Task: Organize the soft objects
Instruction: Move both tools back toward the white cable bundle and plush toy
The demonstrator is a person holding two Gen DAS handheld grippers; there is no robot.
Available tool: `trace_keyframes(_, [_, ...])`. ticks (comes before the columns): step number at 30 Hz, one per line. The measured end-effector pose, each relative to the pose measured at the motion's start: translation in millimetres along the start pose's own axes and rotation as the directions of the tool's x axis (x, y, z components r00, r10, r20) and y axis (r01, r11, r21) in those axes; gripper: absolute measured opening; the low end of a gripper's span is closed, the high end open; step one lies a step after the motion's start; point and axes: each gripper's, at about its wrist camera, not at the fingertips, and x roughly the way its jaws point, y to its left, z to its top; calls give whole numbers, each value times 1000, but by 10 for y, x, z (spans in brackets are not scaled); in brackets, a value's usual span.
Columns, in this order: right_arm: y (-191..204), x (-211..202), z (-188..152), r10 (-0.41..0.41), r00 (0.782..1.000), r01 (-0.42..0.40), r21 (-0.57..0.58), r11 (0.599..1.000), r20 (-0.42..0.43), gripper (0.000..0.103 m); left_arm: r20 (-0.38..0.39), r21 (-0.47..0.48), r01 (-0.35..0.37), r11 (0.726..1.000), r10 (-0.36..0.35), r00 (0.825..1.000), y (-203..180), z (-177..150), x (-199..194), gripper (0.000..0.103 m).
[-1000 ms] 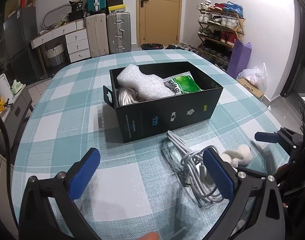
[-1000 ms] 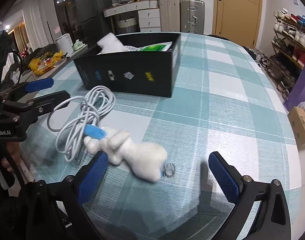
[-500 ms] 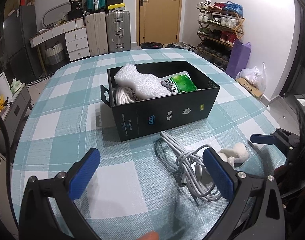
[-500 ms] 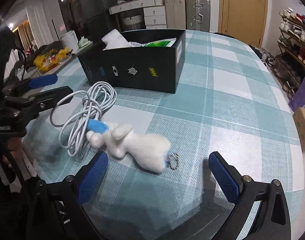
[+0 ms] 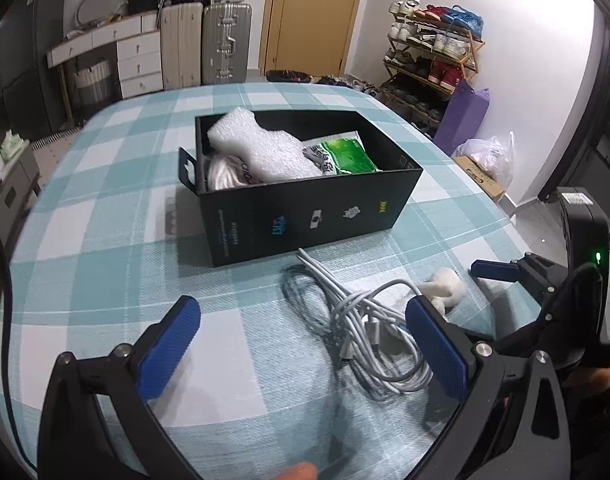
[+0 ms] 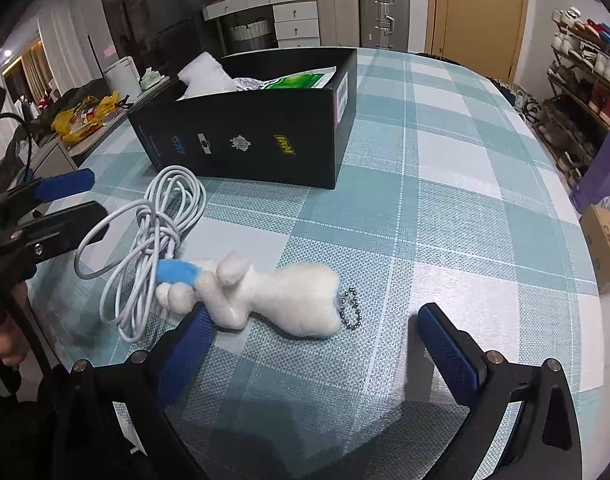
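While both grippers hang over the teal checked tablecloth (image 6: 445,184), we see the left gripper (image 5: 301,344) spread wide and empty, its blue pads (image 5: 169,344) either side of the near end of a coiled white cable (image 5: 369,328). The right gripper (image 6: 321,356) is also wide apart with nothing between its pads; the white plush toy (image 6: 273,292) lies just beyond its left fingertip, a bead chain (image 6: 351,306) at the toy's right end. The toy's blue-tipped end touches the cable's loops. Farther off stands an open black box (image 5: 305,216), holding a white foam piece (image 5: 261,148) at its left, a green packet (image 5: 345,156) to the right, and white fabric under the foam. The cable lies just in front of the box's near wall.
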Motion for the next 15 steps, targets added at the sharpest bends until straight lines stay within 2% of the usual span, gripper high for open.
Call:
trace_keyframes(9, [51,-27,-71,-13,1000,13,-41,999,-6,102,-64,-58,68,996,-72,995,-72,49,151,103])
trace_keyframes(15, [69,-35,-97,-17,1000,16,-60,998,-8,102,-83,-50,92,994,-96,992,-178,69,200,103])
